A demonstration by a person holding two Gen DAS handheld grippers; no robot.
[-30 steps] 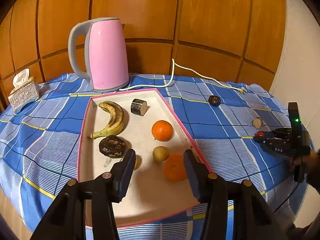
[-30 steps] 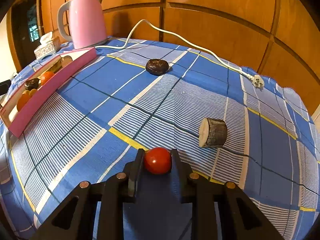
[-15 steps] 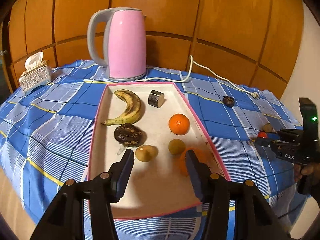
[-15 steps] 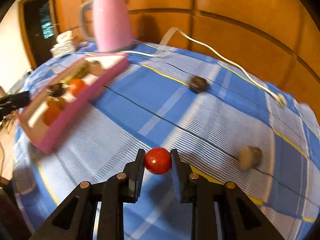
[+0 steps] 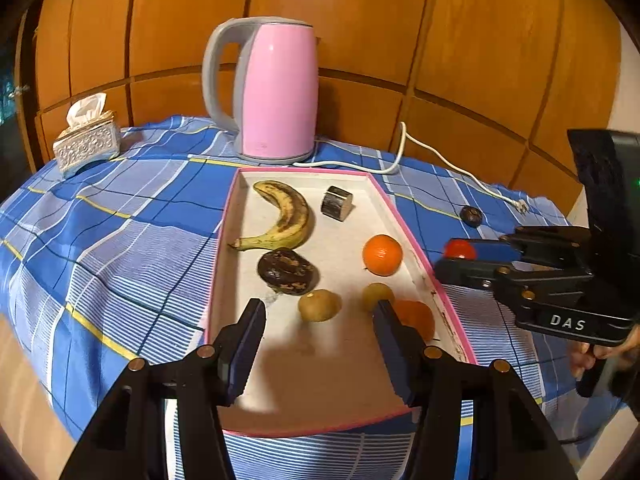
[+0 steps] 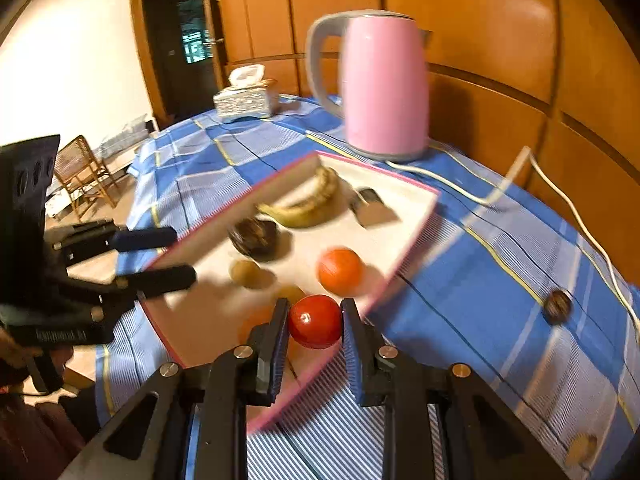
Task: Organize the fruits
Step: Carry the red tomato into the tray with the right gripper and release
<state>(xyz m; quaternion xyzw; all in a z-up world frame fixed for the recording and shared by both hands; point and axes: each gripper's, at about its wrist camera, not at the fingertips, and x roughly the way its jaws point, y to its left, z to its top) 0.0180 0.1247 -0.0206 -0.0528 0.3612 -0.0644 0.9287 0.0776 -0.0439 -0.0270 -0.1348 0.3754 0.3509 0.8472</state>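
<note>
The right claw [image 6: 314, 322] pinches a small round red tomato [image 6: 315, 321] above the near rim of the pink-edged shallow tray [image 5: 404, 227], the empty left claw [image 5: 318, 330] just spreading beside it; released early, the tomato may roll off.

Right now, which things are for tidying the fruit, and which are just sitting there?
For the job:
- pink tray
- red tomato in the right tool
- banana
- orange
- dark round fruit out on the cloth
- left tool, open and empty

Just lying about:
- pink kettle
- white cord
- tissue box
</note>
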